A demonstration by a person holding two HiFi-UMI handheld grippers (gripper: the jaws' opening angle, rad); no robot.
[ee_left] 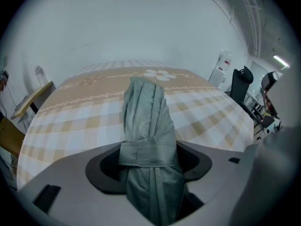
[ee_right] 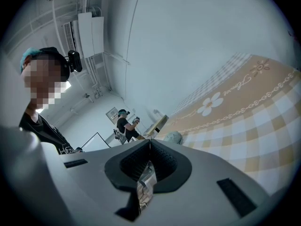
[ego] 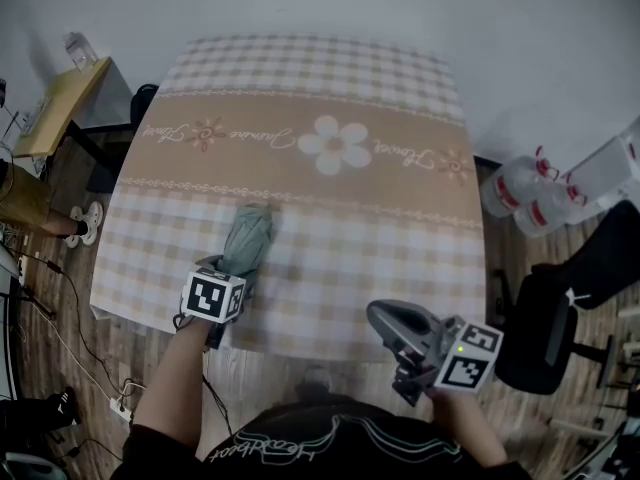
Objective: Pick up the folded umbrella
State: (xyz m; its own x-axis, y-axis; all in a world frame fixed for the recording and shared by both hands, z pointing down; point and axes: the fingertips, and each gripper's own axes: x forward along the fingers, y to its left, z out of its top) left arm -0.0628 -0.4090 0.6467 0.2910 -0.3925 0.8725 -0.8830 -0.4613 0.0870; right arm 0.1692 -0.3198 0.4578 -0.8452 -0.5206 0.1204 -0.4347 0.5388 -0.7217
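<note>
The folded umbrella point(ego: 250, 236) lies flat on the tablecloth point(ego: 380, 258), left of the middle and in the near half of the table. Its long axis runs from the person's edge away toward the tan band with the white flower point(ego: 335, 144), leaning slightly to the right in the head view. The broader, blunt end points at that band (which end carries the handle cannot be told). It is a soft, grey-green bundle of cloth gathered in long pleats, cinched by a flat stitched strap point(ee_left: 148, 153) of the same fabric. The cloth under it is a beige-and-white check.

The left gripper point(ego: 228, 273) tilts steeply down over the umbrella's near end. Its jaws stand wide and straddle the bundle at the strap, with dark gaps on both sides. The right gripper point(ee_right: 149, 160) hangs off the table's near edge, roughly level, its ribbed pads together on nothing.
</note>
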